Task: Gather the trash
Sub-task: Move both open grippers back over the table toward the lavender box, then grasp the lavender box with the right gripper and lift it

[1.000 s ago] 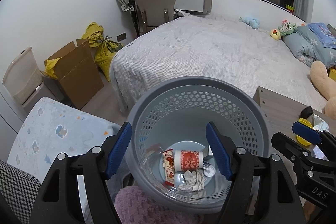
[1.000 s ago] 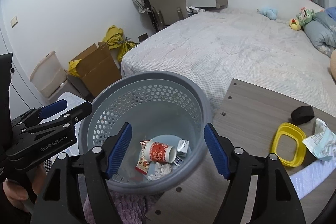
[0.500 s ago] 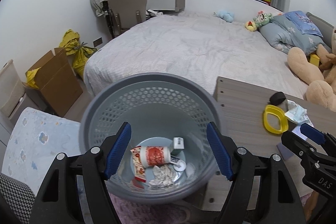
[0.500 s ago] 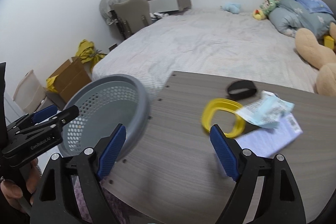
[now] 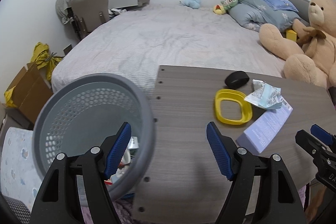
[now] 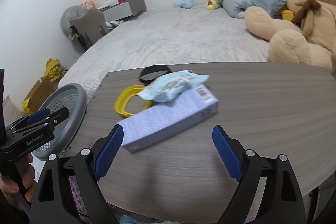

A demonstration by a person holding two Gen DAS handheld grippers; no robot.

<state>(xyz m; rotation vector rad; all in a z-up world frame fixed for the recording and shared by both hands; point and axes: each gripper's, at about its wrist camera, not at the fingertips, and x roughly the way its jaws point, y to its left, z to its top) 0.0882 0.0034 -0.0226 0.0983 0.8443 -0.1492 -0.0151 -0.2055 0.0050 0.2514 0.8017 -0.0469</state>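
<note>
Right wrist view: right gripper (image 6: 167, 152) fingers spread wide, empty, above the bench (image 6: 262, 102) near a lavender carton (image 6: 168, 119); left gripper (image 5: 168, 152), equally wide, straddles the grey wastebasket (image 5: 63, 102) rim.

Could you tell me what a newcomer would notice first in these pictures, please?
Probably the big teddy bear slumped on the bed behind the table. Next, the clutter on the table: a lilac box with a pale blue wrapper lying on its far end, and a yellow ring beside them. At the table's left edge stands a grey bin with trash in it, and both tools are open and empty.
</note>
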